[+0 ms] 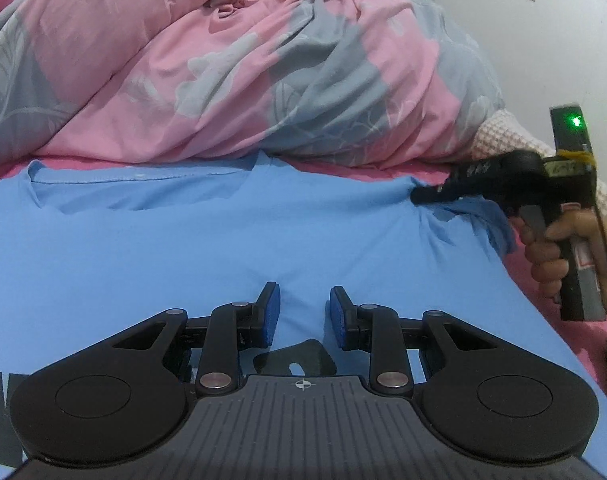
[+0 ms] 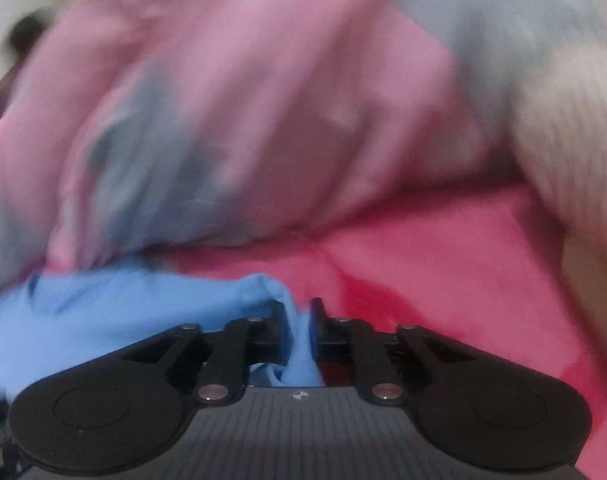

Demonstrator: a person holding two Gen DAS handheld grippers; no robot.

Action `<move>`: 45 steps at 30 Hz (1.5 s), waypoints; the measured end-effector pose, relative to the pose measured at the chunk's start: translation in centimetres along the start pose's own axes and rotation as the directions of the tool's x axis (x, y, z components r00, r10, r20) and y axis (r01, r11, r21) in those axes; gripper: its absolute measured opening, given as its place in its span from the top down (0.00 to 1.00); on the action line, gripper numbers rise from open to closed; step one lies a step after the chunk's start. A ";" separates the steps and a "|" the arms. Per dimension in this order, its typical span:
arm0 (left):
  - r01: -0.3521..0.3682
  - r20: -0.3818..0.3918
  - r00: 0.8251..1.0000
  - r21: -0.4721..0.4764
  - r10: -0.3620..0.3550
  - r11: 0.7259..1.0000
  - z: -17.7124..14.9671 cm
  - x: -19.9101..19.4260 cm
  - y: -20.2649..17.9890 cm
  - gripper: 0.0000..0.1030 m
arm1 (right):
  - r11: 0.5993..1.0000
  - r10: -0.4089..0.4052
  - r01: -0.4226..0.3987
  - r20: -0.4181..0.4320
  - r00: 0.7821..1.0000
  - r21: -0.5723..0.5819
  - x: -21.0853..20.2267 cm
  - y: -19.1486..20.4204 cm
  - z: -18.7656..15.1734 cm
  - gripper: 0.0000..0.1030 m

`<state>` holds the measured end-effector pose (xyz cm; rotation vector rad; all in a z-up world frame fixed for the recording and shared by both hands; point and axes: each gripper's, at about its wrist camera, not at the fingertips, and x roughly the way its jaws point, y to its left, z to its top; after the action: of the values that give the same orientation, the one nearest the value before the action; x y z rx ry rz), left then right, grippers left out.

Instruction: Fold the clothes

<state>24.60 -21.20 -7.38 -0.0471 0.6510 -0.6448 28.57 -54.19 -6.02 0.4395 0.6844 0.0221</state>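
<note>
You are pinching a bunched corner of the plain blue cotton T-shirt, lying flat on the pink bedsheet, with your right gripper; your left gripper is hovering part-open, empty. Next, I judge, grip with both and fold across.

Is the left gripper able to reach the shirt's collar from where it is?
Probably yes. The left gripper hovers open over the blue shirt, and only flat cloth lies between it and the collar.
</note>
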 end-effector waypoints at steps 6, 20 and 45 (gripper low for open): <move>0.026 -0.001 1.000 -0.038 -0.026 0.999 0.0 0.1 0.7 0.73 | 0.952 0.132 -0.164 0.134 0.982 0.260 -5.5 -4.3 -1.2 0.54; 0.105 0.013 0.994 -0.152 -0.104 0.983 -0.1 0.2 2.6 0.74 | 0.994 0.011 -0.003 0.076 0.997 -0.106 -8.3 4.9 -2.4 0.97; 0.154 0.109 0.985 -0.169 -0.137 0.973 -0.1 -1.4 3.3 0.74 | 0.986 0.163 -0.163 0.029 0.986 0.018 -6.8 5.2 -5.2 0.49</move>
<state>25.49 -17.69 -7.47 -0.2923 0.6134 -0.7202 20.74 -48.54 -3.39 0.5135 0.6206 0.1638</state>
